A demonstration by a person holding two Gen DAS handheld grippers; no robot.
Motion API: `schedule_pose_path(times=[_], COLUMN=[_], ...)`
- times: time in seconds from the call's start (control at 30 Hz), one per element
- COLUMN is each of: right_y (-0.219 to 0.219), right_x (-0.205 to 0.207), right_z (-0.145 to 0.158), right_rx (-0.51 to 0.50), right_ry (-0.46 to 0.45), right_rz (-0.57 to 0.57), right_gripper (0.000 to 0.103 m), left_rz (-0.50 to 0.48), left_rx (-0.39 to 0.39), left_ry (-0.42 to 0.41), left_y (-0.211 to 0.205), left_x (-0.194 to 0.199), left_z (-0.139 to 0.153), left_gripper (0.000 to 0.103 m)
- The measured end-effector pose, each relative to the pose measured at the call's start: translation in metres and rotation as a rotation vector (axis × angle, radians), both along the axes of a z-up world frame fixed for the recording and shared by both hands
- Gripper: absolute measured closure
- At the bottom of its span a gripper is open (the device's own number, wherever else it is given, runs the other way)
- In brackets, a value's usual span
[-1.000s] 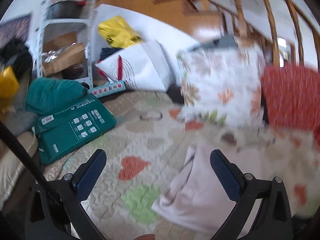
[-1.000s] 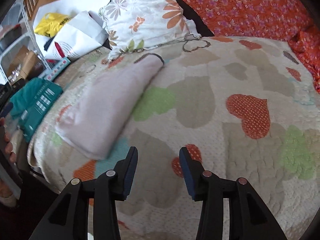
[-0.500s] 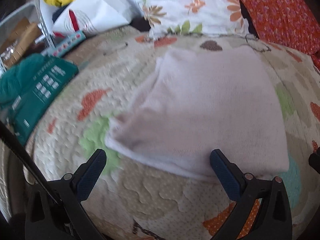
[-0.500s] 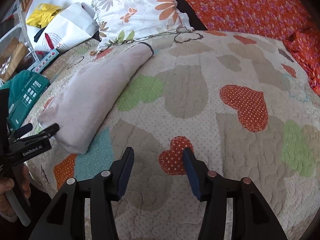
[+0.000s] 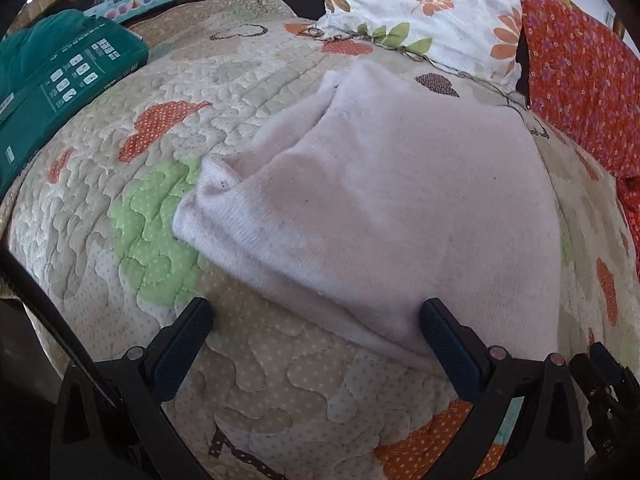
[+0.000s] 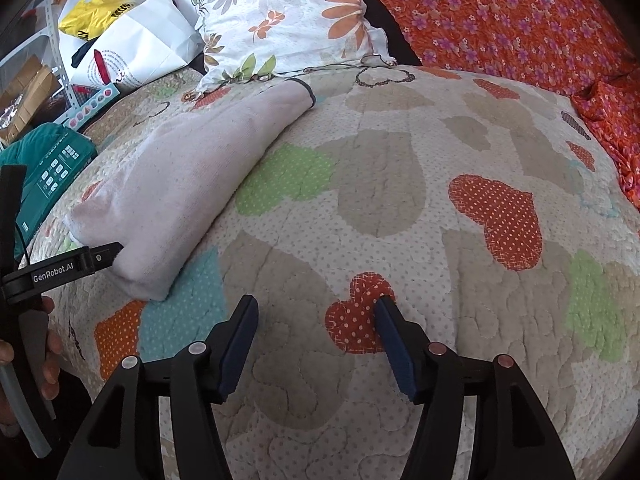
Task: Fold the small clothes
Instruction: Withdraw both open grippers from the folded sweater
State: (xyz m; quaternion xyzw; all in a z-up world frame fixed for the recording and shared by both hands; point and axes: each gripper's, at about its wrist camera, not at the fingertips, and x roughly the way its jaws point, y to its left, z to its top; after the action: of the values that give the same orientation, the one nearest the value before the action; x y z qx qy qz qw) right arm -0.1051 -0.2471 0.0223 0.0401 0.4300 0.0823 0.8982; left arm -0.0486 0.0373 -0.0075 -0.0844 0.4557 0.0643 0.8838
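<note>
A pale pink knitted garment (image 5: 380, 200) lies folded on the heart-patterned quilt (image 5: 120, 184). My left gripper (image 5: 316, 320) hovers wide open just above the garment's near hem, its right fingertip (image 5: 440, 320) over the cloth's edge. In the right wrist view the same garment (image 6: 188, 184) lies to the left, with my left gripper's finger (image 6: 96, 258) at its near corner. My right gripper (image 6: 316, 312) stands over bare quilt to the right of the garment, its jaws opening with nothing between them.
A floral pillow (image 6: 288, 20) and an orange flowered blanket (image 6: 500, 16) lie at the back. A green box (image 5: 60, 92) sits at the quilt's left edge, with a white bag (image 6: 136, 52) and a yellow bag (image 6: 94, 12) behind. A hand (image 6: 44, 360) holds the left gripper.
The left gripper swung down from facing the room and came in low over the garment's near hem. The right gripper's jaws spread wider while it stayed in place.
</note>
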Motion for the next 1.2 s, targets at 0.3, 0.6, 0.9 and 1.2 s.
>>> schedule_pose_path(times=[0.3, 0.6, 0.9, 1.2], right_y=[0.002, 0.002, 0.004, 0.006], right_x=[0.003, -0.006, -0.010, -0.008], right_z=[-0.003, 0.005, 0.008, 0.002], right_rx=[0.000, -0.005, -0.081, -0.091], right_ry=[-0.009, -0.046, -0.079, -0.062], right_rz=[0.007, -0.012, -0.054, -0.059], right_gripper=[0.030, 0.030, 0.030, 0.030], left_rz=[0.034, 0.021, -0.010, -0.077], left_rx=[-0.040, 0.148, 0.253, 0.293], left_ry=[-0.002, -0.109, -0.091, -0.010], left_y=[0.003, -0.014, -0.031, -0.047], left_x=[-0.003, -0.015, -0.031, -0.034], left_z=[0.002, 0.031, 0.048, 0.025], left_gripper=[0.000, 0.000, 0.000, 0.000])
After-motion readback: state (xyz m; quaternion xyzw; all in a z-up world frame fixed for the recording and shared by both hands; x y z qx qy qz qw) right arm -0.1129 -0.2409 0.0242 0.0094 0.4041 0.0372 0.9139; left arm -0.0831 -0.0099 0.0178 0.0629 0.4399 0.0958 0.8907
